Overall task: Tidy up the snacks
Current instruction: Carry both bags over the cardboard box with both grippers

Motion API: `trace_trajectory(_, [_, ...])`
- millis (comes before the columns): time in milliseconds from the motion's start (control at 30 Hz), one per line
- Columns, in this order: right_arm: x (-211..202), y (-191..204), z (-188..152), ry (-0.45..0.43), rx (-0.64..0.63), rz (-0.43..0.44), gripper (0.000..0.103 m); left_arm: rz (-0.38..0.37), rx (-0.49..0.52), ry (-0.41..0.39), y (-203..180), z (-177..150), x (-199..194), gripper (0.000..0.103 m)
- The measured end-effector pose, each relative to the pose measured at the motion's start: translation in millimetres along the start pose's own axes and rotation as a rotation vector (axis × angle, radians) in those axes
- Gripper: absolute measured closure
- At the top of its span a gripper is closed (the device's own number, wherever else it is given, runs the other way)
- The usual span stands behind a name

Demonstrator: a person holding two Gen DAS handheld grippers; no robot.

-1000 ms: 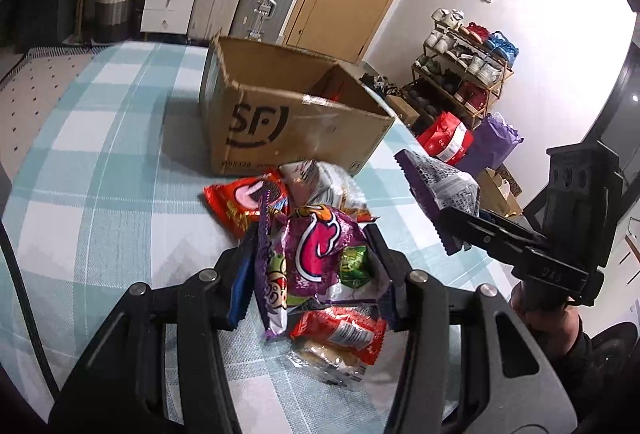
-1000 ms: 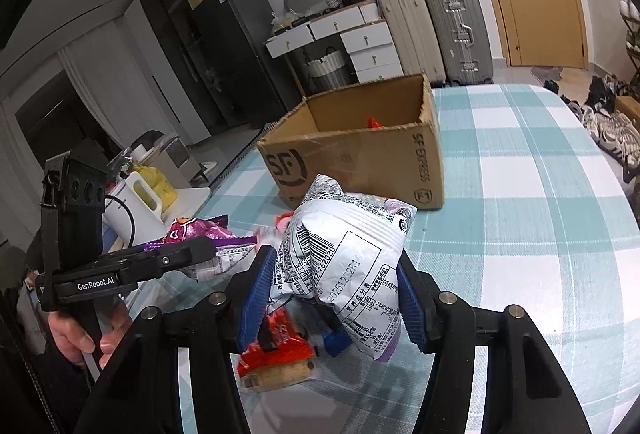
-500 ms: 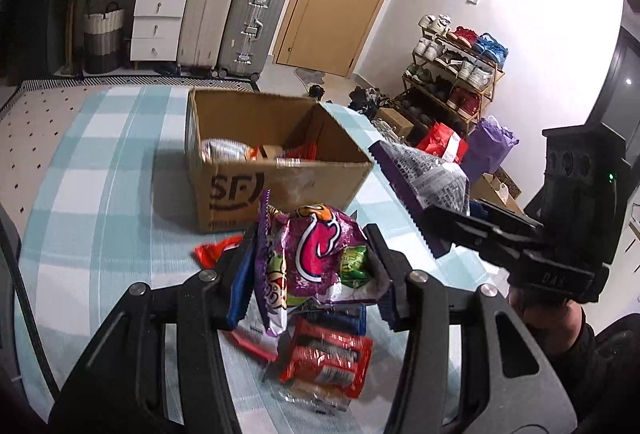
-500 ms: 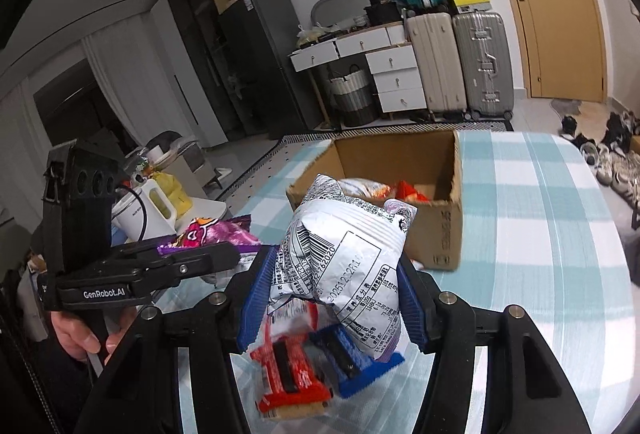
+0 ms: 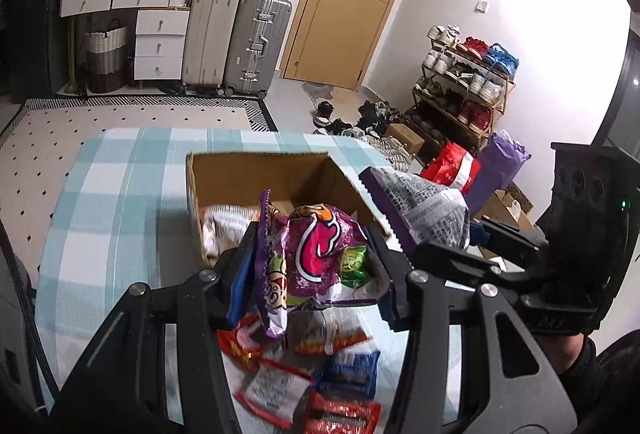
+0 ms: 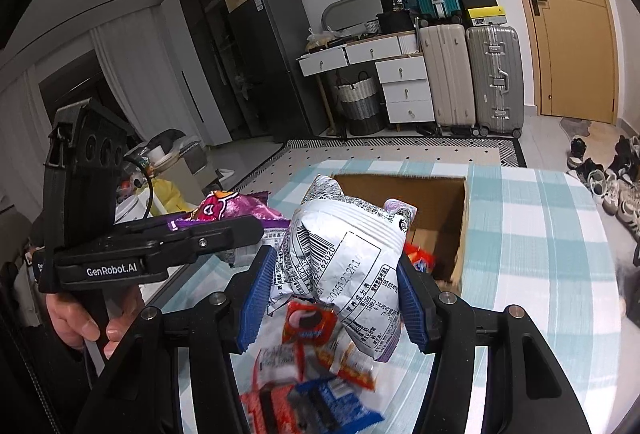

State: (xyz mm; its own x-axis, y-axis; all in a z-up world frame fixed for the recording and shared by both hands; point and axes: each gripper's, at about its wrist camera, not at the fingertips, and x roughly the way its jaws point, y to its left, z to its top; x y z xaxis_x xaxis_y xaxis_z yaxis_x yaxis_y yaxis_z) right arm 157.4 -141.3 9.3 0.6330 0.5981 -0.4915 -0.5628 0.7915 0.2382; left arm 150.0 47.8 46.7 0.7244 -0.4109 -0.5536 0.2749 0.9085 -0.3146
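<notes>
Left gripper (image 5: 316, 270), seen from its own wrist camera, is clamped on a purple snack bag (image 5: 312, 254); compared with a second ago it has risen, and the open cardboard box (image 5: 256, 169) now sits right behind the bag, with 1 white packet visible inside. From the right wrist, the right gripper (image 6: 332, 294) pinches a white printed bag (image 6: 344, 246) and has lifted likewise, leaving loose packets (image 6: 316, 366) below on the checked tablecloth (image 6: 532, 234). Both bags look ready to drop into the box.
</notes>
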Motion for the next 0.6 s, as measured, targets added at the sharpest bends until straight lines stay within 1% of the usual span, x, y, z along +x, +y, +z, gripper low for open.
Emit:
trace_trajectory(233, [21, -12, 26, 0.008, -0.014, 0.003, 0.045, 0.011, -0.006, -0.003, 1, 34, 25, 0.056])
trace_trajectory(433, [44, -26, 44, 0.016, -0.008, -0.003, 0.045, 0.018, -0.023, 0.028, 13, 56, 65, 0.056])
trace_trajectory(600, [65, -38, 49, 0.039, -0.009, -0.012, 0.045, 0.02, -0.028, 0.057, 28, 64, 99, 0.056])
